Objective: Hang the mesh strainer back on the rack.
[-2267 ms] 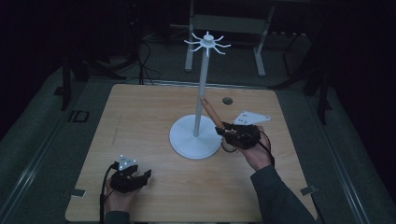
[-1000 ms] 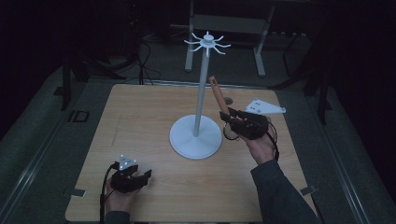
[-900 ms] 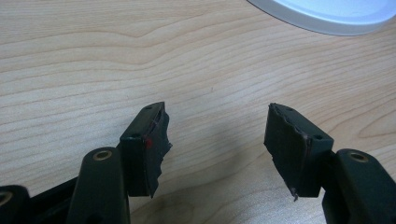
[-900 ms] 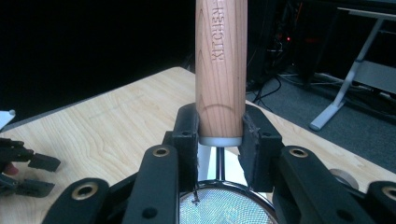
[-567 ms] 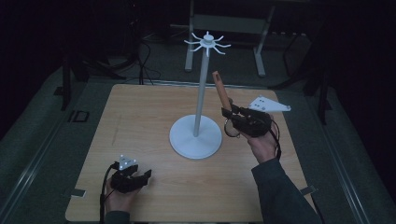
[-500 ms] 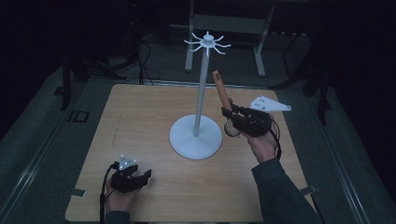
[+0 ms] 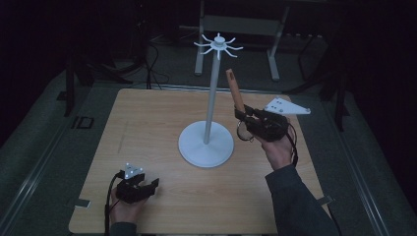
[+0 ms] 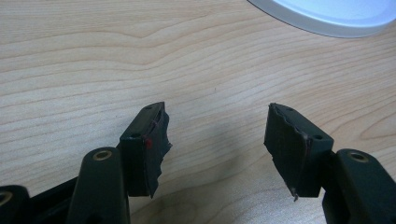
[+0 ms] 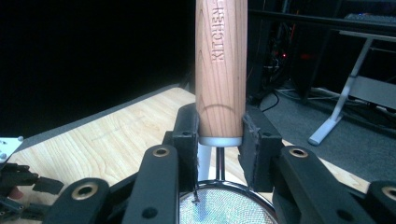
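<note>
Strainer (image 9: 223, 205): wooden handle (stamped KITCHEN) upright, mesh bowl below, clamped in right hand-held gripper (image 9: 219, 135).

Light wooden table (image 7: 147, 128) in middle of dark room, grain running left to right. Grey floor (image 7: 44, 147) around it, darker at far side. Black cables (image 7: 152, 64) trailing on floor beyond far left corner of table. Grey desk frame (image 7: 241, 24) with two legs standing far back, right of centre. Small dark label (image 7: 82, 122) on floor just beside table's left edge.
</note>
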The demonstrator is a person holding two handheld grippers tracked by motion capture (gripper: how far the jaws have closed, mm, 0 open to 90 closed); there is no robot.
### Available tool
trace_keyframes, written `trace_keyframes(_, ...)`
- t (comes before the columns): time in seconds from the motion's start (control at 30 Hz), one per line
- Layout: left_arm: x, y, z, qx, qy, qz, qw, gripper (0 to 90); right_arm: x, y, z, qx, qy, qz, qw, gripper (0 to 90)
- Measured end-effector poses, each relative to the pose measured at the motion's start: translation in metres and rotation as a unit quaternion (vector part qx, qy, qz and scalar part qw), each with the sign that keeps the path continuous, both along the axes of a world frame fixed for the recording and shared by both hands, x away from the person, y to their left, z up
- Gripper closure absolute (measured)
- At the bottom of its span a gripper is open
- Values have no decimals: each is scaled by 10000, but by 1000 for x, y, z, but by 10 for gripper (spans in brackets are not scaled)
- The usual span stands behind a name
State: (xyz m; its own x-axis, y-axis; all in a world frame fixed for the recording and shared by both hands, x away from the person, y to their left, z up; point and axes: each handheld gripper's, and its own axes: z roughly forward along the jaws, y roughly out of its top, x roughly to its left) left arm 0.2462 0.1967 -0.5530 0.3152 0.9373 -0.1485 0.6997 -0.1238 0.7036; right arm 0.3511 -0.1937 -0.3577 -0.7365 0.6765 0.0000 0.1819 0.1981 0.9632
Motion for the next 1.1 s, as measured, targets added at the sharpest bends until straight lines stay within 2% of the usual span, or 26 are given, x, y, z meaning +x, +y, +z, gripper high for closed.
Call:
trace_keyframes(0.47, 0, 0, 0, 8, 0, -5, 10000, 396, -1, 0, 10, 88, -98, 20, 9999, 698)
trace_keyframes(1.1, 0, -1, 0, 14, 14, -26, 10000, 395, -3, -4, 21, 413, -220, 42, 9989, 698)
